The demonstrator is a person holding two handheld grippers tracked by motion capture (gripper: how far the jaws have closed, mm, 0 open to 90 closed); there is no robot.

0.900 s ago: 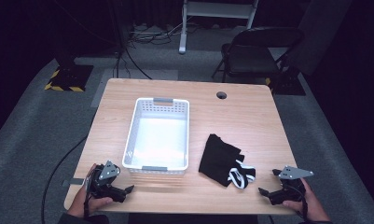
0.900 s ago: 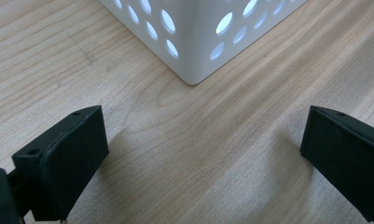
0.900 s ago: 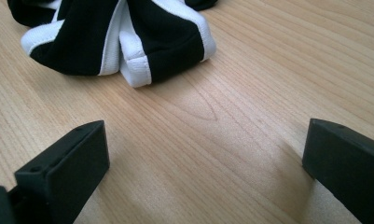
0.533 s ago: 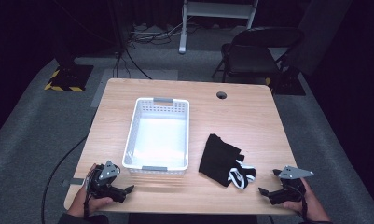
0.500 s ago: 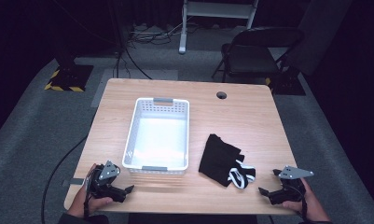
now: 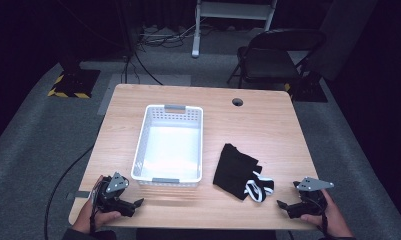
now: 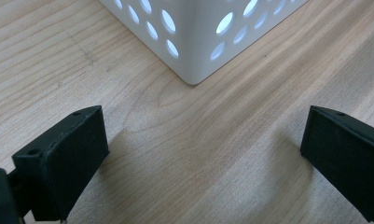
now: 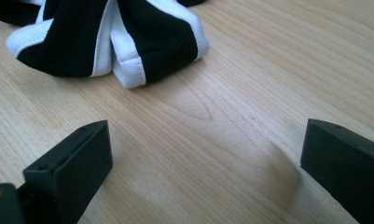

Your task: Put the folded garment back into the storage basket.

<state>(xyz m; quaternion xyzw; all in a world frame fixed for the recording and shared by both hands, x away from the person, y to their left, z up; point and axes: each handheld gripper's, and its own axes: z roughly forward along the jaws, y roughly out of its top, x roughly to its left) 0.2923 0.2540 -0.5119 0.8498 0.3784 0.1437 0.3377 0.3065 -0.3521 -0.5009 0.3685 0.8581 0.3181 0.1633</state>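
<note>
Both grippers are resting at the near edge of the wooden table (image 6: 258,120), nothing in hand yet.

Right gripper (image 6: 287,206): jaws are standing wide apart, bare wood between them, gripping nothing. Left gripper (image 6: 133,204): same, jaws spread wide and empty, pointing at the near corner of the white perforated basket (image 6: 147,140), which is showing close ahead in the left gripper view (image 7: 198,42).

The black garment with white trim (image 6: 240,172) is lying crumpled on the table just right of the basket, apart from it, between the basket and the right gripper. Its long axis is running diagonally: plain black end toward the far left, white-trimmed end toward the near right. That trimmed end is sitting nearest the right gripper; in the right gripper view the cloth (image 8: 105,37) is lying ahead and to the left of the jaws, not between them.

My read: the right hand is the nearer one by a clear margin, so the pick is looking like its job, moving forward and left onto the trimmed end. The basket is sitting empty, with its long axis running away from the person.
</note>
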